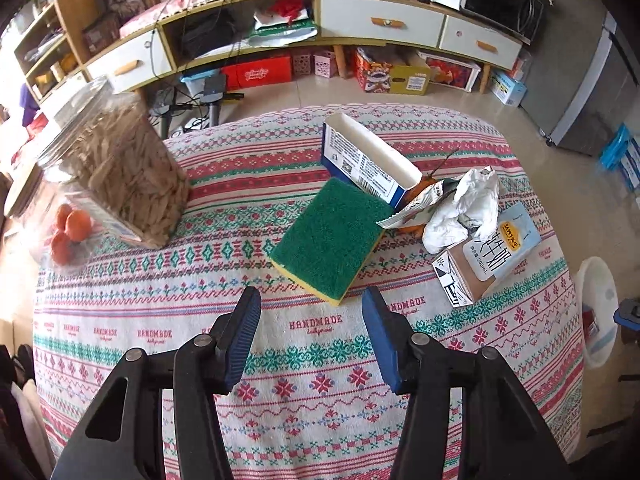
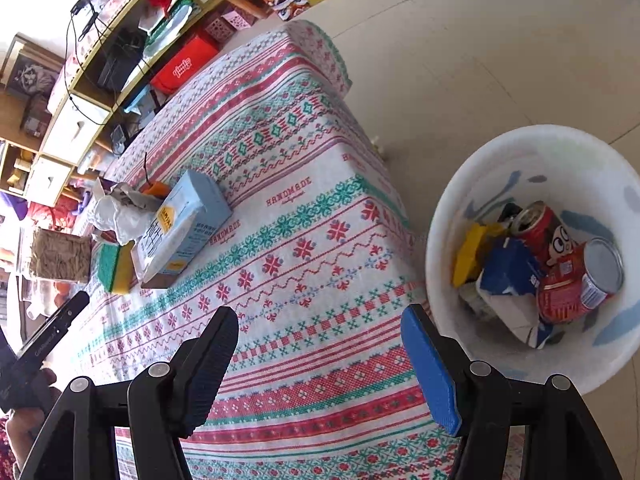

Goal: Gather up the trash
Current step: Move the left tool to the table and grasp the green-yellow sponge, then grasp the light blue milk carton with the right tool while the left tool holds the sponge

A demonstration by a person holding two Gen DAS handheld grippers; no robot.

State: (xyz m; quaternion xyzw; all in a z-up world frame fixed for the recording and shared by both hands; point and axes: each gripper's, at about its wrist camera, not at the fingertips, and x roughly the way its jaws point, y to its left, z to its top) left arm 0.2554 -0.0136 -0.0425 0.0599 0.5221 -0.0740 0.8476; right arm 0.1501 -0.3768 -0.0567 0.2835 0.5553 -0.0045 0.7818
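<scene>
Left wrist view: left gripper hangs over the tablecloth, jaws parted, nothing between them; sponge edge just ahead of the tips.
Right wrist view: right gripper over the table's edge, jaws wide and empty, bin just off its right finger.
Sponge: green face up, yellow base, lying flat mid-table, its far corner against the box.
Box: blue and white, open top, tilted behind the sponge.
Trash heap: crumpled tissue on a torn wrapper, orange peel showing under them (a thin stalk sticks up).
Carton: pale blue drink carton on its side, touching the tissue, nearest the table's right edge.
Jar: clear, full of pale slivers, at the left of the table, well apart from the heap.
Oranges: small cluster beside the jar, in something clear (cannot tell what).
Bin: white, on the floor beside the table; holds two red cans, a yellow scrap and a blue-white pack.
Hand: at the lower left of the right view, around the left gripper's body.
</scene>
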